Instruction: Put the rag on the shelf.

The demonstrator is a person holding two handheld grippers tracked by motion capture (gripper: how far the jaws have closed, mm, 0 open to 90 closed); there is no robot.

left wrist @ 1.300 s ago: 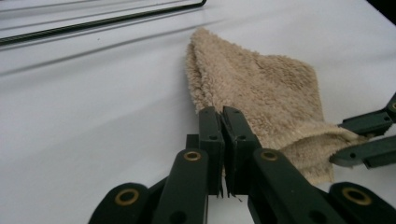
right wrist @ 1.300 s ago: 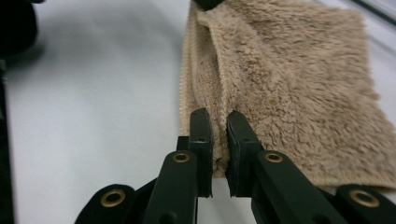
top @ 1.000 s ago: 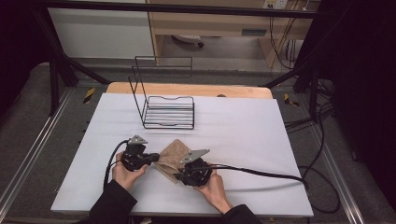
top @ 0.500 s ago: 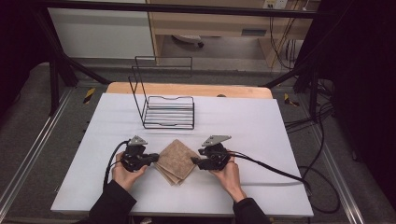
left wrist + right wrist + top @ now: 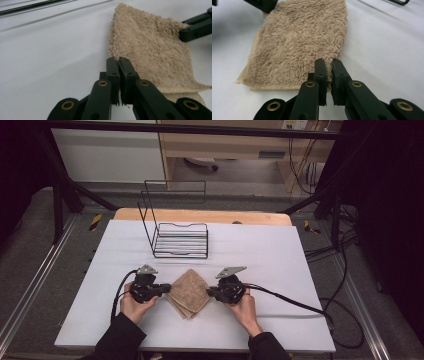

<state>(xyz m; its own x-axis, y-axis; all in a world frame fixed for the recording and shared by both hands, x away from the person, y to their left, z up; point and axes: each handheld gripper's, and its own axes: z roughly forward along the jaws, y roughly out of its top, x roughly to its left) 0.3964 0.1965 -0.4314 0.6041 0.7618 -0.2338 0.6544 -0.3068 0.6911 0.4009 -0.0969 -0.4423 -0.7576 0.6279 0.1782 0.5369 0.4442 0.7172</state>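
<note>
Folded tan towel is lying flat on the white table, near its front edge, in front of the wire rack. Left tongs are pinching its left corner; right tongs are pinching its right corner.

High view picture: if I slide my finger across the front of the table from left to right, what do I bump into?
Left hand → left gripper → folded tan towel → right gripper → right hand → black cable trailing off the right gripper.
</note>
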